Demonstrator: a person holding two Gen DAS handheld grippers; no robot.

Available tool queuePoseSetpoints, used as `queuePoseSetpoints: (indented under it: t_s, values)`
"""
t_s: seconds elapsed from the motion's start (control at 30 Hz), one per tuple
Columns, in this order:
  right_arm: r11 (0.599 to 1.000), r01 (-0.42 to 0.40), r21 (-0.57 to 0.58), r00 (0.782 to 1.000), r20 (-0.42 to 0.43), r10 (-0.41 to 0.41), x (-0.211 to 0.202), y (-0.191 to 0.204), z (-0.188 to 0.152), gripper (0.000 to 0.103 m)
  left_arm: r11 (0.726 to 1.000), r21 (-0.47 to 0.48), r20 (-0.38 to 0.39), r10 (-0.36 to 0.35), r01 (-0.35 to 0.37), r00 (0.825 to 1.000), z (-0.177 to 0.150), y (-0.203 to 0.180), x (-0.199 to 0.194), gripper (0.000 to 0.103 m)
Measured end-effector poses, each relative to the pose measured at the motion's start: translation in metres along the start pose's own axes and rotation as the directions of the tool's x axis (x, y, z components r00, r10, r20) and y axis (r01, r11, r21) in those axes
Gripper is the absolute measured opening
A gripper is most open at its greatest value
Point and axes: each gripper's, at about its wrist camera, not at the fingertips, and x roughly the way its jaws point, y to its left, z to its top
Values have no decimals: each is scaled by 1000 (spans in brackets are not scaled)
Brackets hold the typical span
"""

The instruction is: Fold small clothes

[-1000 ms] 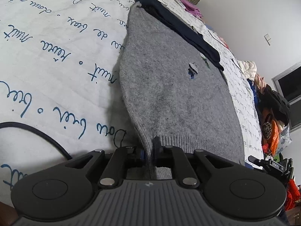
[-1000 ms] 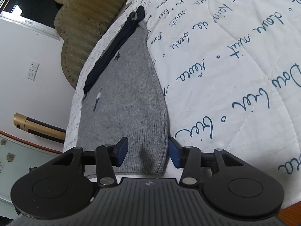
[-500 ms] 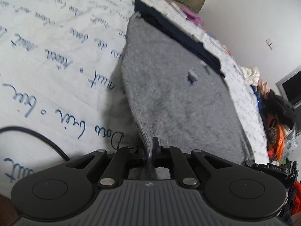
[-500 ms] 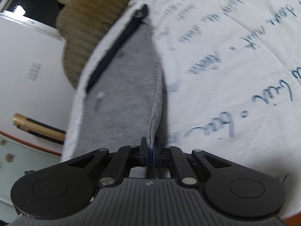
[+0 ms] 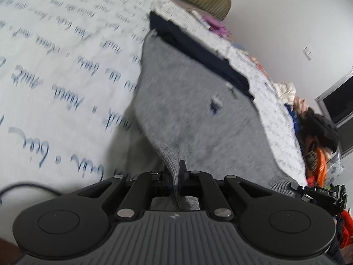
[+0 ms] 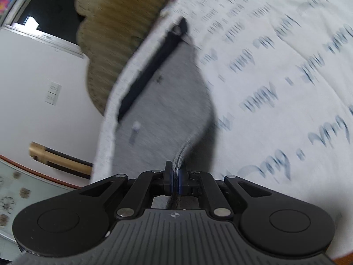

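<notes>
The left gripper [image 5: 175, 176] clamps the hem of the sweater [image 5: 194, 110]. The right gripper [image 6: 175, 180] pinches its other corner. The sweater stretches ahead of both over the bedspread [image 5: 55, 66].

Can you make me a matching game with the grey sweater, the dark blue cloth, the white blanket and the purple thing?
Things:
1. grey knitted sweater
2. dark navy cloth
3. white quilted bedspread with blue writing
4. purple crumpled cloth

States:
A. spread beneath everything
B. hem pinched in both grippers
C. far off, near the headboard
D. lying along the sweater's far edge

Pairs: 1-B, 2-D, 3-A, 4-C
</notes>
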Motion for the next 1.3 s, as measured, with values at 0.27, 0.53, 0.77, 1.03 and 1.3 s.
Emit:
queuePoseSetpoints:
  t_s: [0.27,0.53,0.77,1.03,1.3]
  values:
    - [986,-162,-40,982,91,165,10,33,56,8,993,-16,106,-116,119,988,58,-16,-8,5]
    - [970,-242,-40,947,207,245,55,42,147,8,992,-22,204,-118,125,972,161,-28,32,5]
    - [967,-254,-22,939,232,252,132,39,238,8,997,-48,203,-56,67,978,258,-30,111,5]
    - [986,-147,76,974,187,131,239,3,305,9,997,-58,156,66,-58,986,320,-24,197,5]
    - [982,-94,162,967,248,52,287,-30,330,11,984,-45,188,180,-174,965,352,-10,249,6]
